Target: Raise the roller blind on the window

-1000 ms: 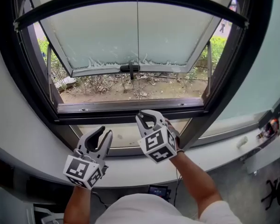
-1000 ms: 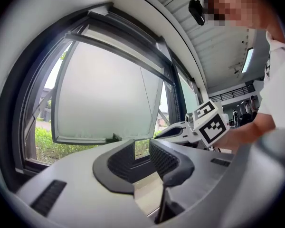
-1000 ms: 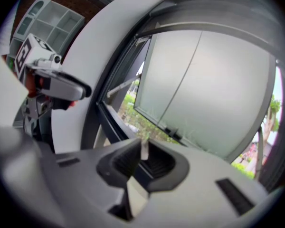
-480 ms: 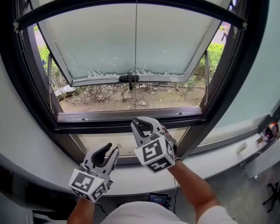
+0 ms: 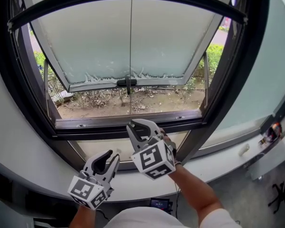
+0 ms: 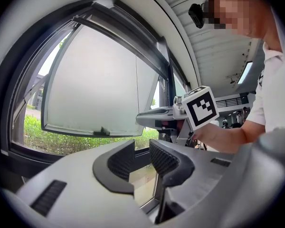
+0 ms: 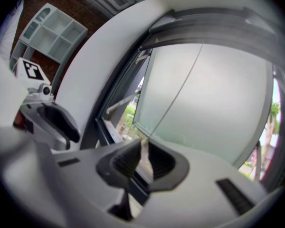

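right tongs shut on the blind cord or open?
Shut on the cord: the right gripper view shows its white end pinched between pads of the right tongs, the line running up across the frosted pane.

**What we cannot make out at the window**

The right gripper view is smeared throughout. The cord [image 7: 144,155] pinched in the right gripper [image 7: 143,146] reads to us as a soft pale streak, and its lower end is lost behind the pads. In the head view the roller blind [image 5: 109,37] runs off the top edge, and the left forearm [image 5: 82,216] is cut by the bottom edge. A small dark device [image 5: 160,204] is half covered by the white shirt [image 5: 147,218], and the small things [image 5: 273,131] near the right edge are too tiny for us to name.
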`<state>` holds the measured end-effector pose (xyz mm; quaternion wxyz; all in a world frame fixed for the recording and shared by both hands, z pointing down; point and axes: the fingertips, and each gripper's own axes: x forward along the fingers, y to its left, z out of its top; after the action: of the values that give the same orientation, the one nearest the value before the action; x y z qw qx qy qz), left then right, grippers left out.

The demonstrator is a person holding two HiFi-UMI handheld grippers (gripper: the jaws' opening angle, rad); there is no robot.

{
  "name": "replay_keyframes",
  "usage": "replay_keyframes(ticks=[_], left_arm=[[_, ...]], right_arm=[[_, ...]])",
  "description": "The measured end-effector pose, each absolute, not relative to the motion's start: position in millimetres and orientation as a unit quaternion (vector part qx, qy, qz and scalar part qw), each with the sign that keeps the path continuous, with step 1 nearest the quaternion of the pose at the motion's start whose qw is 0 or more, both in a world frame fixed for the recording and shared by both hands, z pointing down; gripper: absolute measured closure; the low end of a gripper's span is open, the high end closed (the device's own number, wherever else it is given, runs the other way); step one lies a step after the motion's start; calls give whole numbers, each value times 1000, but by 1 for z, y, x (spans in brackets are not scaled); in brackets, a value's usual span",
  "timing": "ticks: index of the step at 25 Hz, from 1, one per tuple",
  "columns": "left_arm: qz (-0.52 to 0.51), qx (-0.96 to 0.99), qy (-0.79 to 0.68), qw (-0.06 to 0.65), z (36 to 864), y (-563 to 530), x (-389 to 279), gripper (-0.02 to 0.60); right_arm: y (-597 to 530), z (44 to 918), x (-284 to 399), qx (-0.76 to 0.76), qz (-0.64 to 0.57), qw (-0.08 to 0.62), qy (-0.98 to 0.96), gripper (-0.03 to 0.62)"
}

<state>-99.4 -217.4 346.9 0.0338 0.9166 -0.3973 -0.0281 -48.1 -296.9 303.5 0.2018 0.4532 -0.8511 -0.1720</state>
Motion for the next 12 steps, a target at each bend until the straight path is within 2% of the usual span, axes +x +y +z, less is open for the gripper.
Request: replay_keyframes(ticks=[12], left_arm=[[-32, 919, -392, 39, 344, -215, -96, 471]], right_arm=[[-292, 263, -53, 453, -204, 172, -851, 536]])
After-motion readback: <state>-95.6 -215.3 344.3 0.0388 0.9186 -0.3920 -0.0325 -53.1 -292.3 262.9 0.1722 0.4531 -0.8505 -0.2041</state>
